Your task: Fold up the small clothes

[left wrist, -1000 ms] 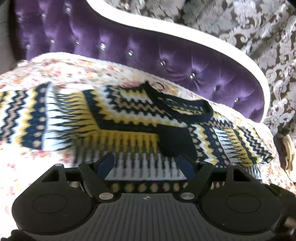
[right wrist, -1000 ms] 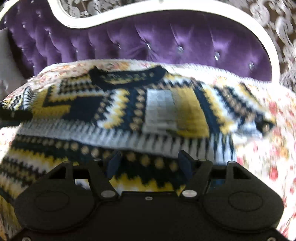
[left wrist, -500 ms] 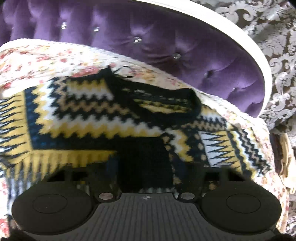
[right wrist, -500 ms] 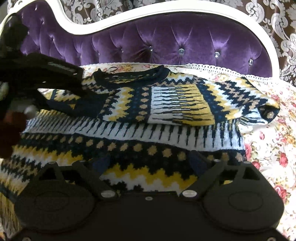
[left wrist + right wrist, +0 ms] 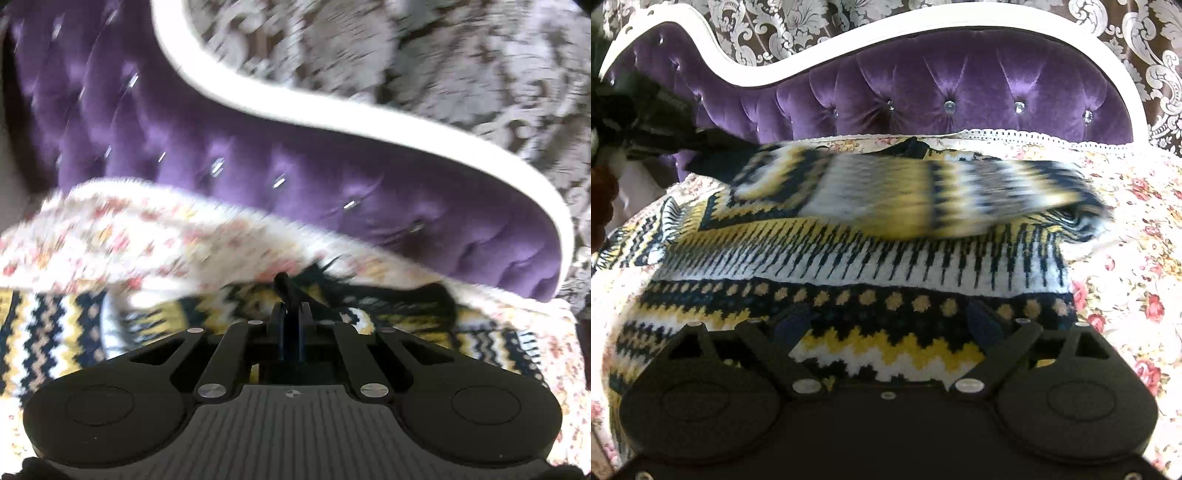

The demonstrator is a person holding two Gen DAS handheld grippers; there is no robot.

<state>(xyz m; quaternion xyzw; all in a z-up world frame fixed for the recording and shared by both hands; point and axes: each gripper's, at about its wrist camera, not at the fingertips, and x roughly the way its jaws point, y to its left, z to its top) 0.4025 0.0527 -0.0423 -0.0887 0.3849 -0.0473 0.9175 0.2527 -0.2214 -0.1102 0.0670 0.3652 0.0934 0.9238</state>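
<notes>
A small knitted sweater (image 5: 849, 266) in navy, yellow and white zigzags lies on a floral cover. My left gripper (image 5: 291, 310) is shut on a dark fold of the sweater near its collar (image 5: 402, 295) and holds it up; the view is blurred. In the right wrist view a folded-over sleeve (image 5: 923, 192) lies blurred across the chest. My right gripper (image 5: 890, 325) is open, its fingers spread just above the sweater's lower band. The left gripper's dark body (image 5: 639, 122) shows at that view's upper left.
The floral cover (image 5: 1126, 266) spreads over a purple tufted sofa back (image 5: 942, 85) with a white frame (image 5: 738, 74). Damask wallpaper (image 5: 798, 18) is behind. The cover's lace edge (image 5: 1034, 134) runs along the sofa back.
My left gripper has closed from open onto the sweater near the collar and is moving, blurring its view. The sleeve across the chest is shifting. My right gripper stays open over the hem.
</notes>
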